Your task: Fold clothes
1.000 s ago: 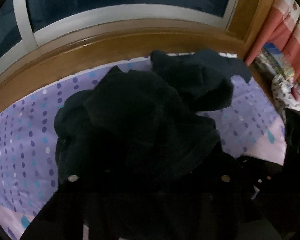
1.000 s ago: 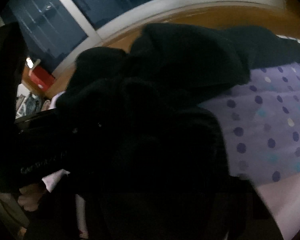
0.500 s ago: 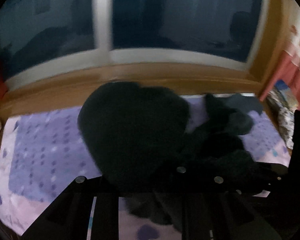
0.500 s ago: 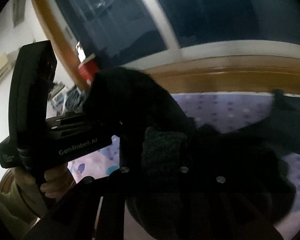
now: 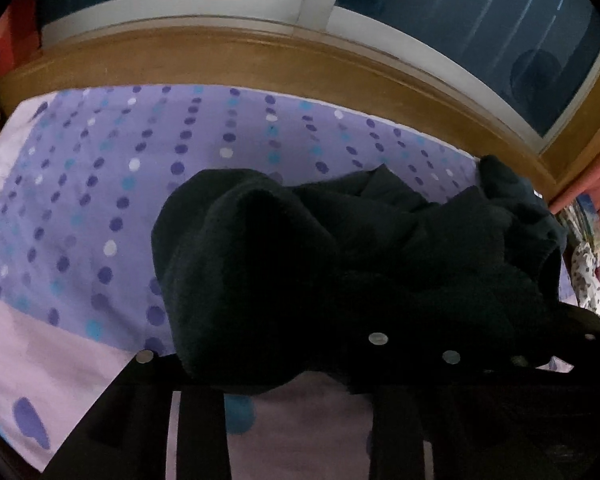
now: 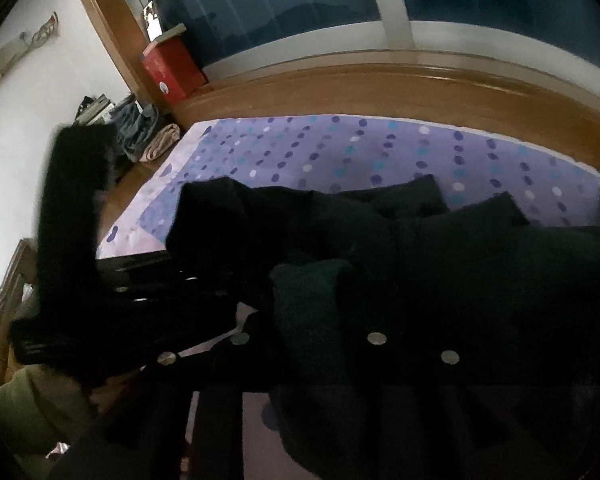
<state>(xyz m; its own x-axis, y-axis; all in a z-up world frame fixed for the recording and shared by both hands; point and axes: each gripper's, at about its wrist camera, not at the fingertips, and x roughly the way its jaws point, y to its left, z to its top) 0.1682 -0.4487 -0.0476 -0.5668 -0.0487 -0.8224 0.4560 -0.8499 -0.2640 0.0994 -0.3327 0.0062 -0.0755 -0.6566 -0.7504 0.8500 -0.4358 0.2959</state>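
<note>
A black fleece garment (image 5: 340, 248) lies bunched across the purple dotted bed sheet (image 5: 100, 200). Its left end is heaped over my left gripper (image 5: 296, 360) and hides the fingertips. The jaws are opening with cloth between them, and the heap still stands up off the sheet. In the right wrist view the garment (image 6: 480, 272) stretches rightward. A ribbed fold (image 6: 308, 300) stands between the opening jaws of my right gripper (image 6: 340, 344). The left gripper (image 6: 204, 280) reaches into the cloth from the left, blurred.
A wooden window ledge (image 5: 260, 60) runs along the far side of the bed under dark panes. A red box (image 6: 172, 68) stands on it at the left, with folded clothes (image 6: 144, 136) below. Pink curtain and patterned fabric (image 5: 588, 272) crowd the right. A green sleeve (image 6: 16, 408) shows low left.
Both grippers swept sideways with the garment. The raised black bundle has come lower and spread wider across the sheet, and more bare sheet shows behind it. Both views have rolled.
</note>
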